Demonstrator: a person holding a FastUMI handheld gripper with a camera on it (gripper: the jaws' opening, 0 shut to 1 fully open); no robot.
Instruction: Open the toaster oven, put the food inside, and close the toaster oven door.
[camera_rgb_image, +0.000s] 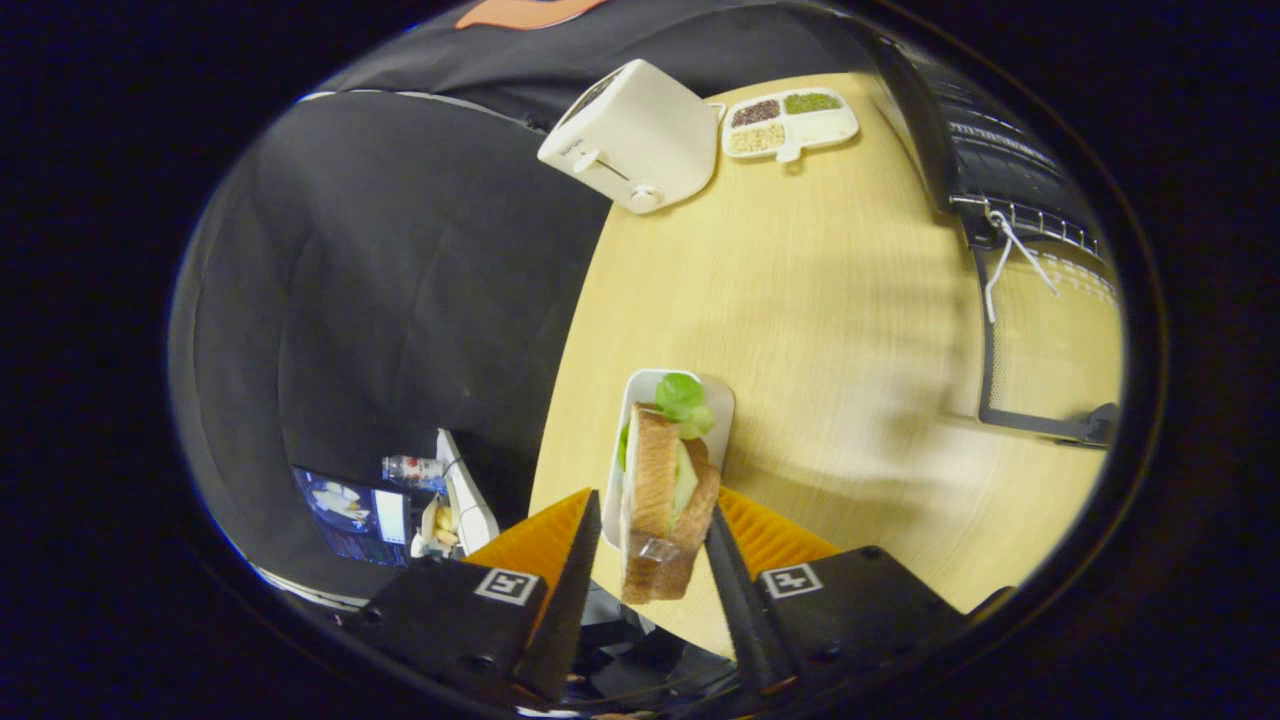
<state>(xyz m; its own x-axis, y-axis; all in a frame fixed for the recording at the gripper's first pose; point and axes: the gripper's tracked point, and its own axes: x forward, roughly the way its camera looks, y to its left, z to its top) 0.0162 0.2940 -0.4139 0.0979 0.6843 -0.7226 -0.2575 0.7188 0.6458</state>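
Observation:
A sandwich (662, 500) of toasted bread with green leaves stands on edge between my fingers, and my gripper (652, 505) is shut on it. Its near end reaches past the small white plate (716, 410) that lies under it on the light wooden table (820, 300). Beyond the fingers to the right stands the black toaster oven (1000, 140). Its door (1050, 345) is folded down open onto the table, and a wire rack (1045, 228) shows at the mouth.
A white pop-up toaster (632, 135) stands at the table's far end, with a white divided tray (792, 122) of grains beside it. The table's edge runs just left of the plate; past it lie dark cloth and small items (440, 500) lower down.

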